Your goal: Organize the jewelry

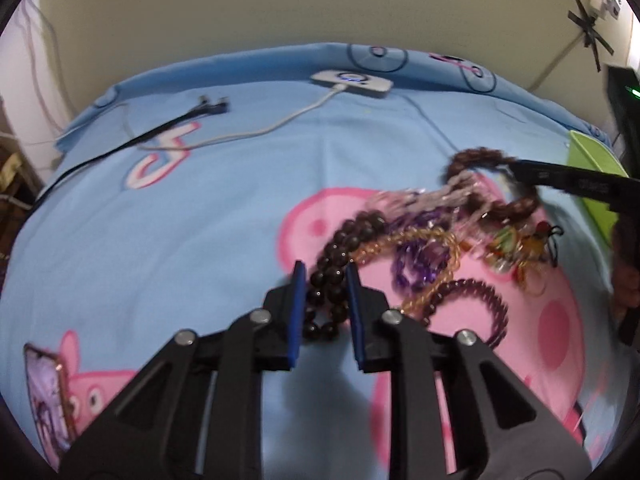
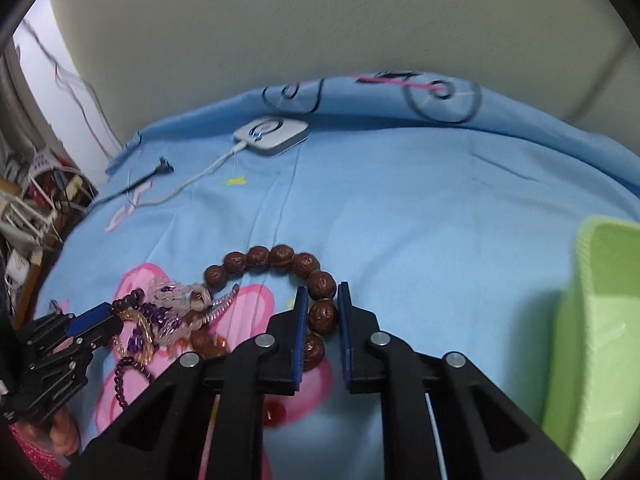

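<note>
Jewelry lies in a tangled heap (image 1: pixel 432 240) on a blue cartoon-print sheet (image 1: pixel 200 220), probably on a bed. Nearest, the left hand-held gripper (image 1: pixel 326 274) is clenched on a dark bead bracelet (image 1: pixel 340 248) at the heap's near edge. The right hand-held gripper (image 2: pixel 323 300) grips a brown walnut-bead bracelet (image 2: pixel 280 258), whose far end reaches back into the pink, purple and amber strands (image 2: pixel 168 308). The step in hand looks like pulling pieces apart: one side anchors, the other draws away. The next move calls for a slow pull toward the green bin (image 2: pixel 592 320) at the right, watching for snagged strands. Farther back a white charging pad (image 2: pixel 272 134) and its cable (image 2: pixel 192 180) lie near the wall.
</note>
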